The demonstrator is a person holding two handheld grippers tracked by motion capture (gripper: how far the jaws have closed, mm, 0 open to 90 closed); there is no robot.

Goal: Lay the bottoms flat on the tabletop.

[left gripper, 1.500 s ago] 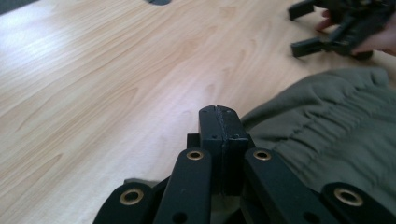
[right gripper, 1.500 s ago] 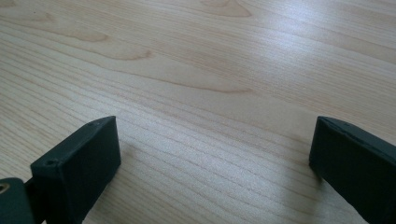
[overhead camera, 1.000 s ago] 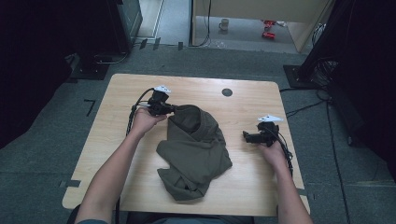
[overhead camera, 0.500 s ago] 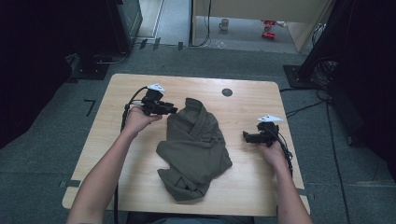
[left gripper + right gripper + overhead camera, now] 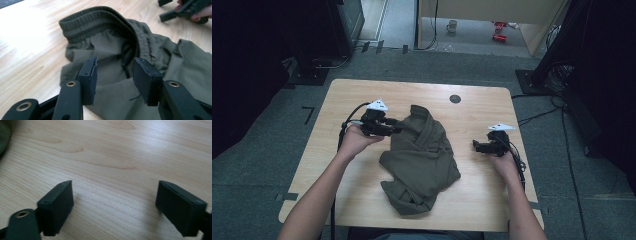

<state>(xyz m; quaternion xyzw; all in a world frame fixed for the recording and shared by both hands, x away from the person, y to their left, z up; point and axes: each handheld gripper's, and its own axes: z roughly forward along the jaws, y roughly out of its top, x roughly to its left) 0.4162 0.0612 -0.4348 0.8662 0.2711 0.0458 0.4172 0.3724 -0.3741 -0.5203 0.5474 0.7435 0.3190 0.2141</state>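
Jaws on your left gripper (image 5: 115, 75) are standing partly open, and you are hovering them over the olive-green garment (image 5: 422, 155) right at its elastic waistband (image 5: 100, 21), with nothing pinched between the pads. Through the left gripper view you are looking into the waistband opening, where a dark drawstring (image 5: 126, 63) is hanging down inside. From the high view, you are holding that left gripper (image 5: 394, 127) at the garment's far-left edge, tips pointing right over the cloth.

Over on the other side, your right gripper (image 5: 115, 205) is sitting with its 2 jaws spread wide, gripping nothing, with bare wood grain showing between them. You are keeping it low above the wooden table (image 5: 362, 90), well apart from the garment, whose edge is just peeking in at the top-left corner of the right gripper view. In the high view, that right gripper (image 5: 477, 146) is pointing left toward the cloth.

The garment itself is lying crumpled in the middle of the table, between your 2 hands.
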